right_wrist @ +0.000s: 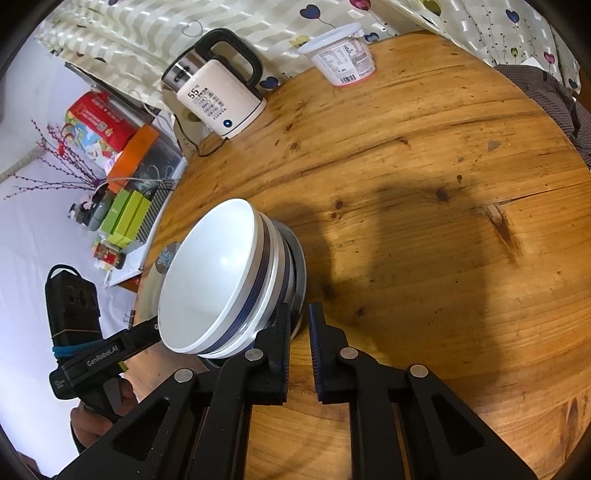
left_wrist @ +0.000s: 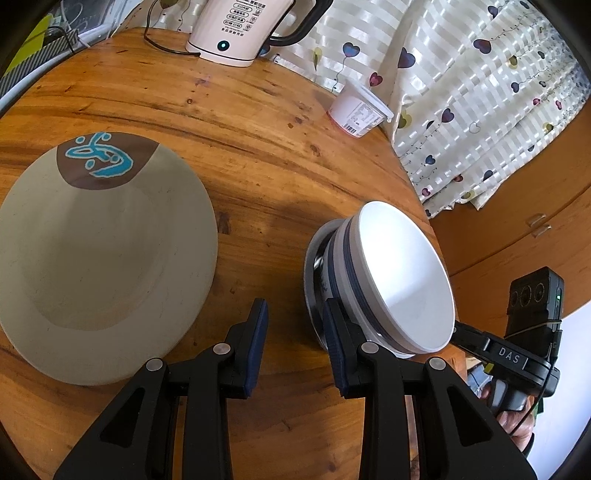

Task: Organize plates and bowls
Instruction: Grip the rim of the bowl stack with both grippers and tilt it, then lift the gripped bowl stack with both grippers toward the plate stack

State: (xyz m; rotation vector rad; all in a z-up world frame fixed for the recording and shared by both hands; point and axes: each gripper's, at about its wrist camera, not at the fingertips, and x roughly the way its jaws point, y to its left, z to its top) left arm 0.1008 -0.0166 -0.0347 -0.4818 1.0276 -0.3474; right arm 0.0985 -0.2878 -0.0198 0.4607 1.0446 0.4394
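A stack of white bowls with dark blue rims (left_wrist: 399, 273) sits on a small dark plate (left_wrist: 314, 291) on the round wooden table (left_wrist: 240, 122). A large beige plate with a brown patch and blue motif (left_wrist: 99, 254) lies to its left. My left gripper (left_wrist: 295, 325) is open and empty, between the beige plate and the bowls. In the right wrist view the bowl stack (right_wrist: 218, 284) stands just left of my right gripper (right_wrist: 299, 328), which is open with a narrow gap and empty. The beige plate (right_wrist: 155, 273) peeks out behind the bowls.
A cream electric kettle (left_wrist: 236, 33) with a black cord stands at the table's far edge. A white plastic tub (left_wrist: 358, 110) sits near the curtain (left_wrist: 480, 92). Boxes and clutter (right_wrist: 122, 177) lie beyond the table. The bowl stack is near the table's edge.
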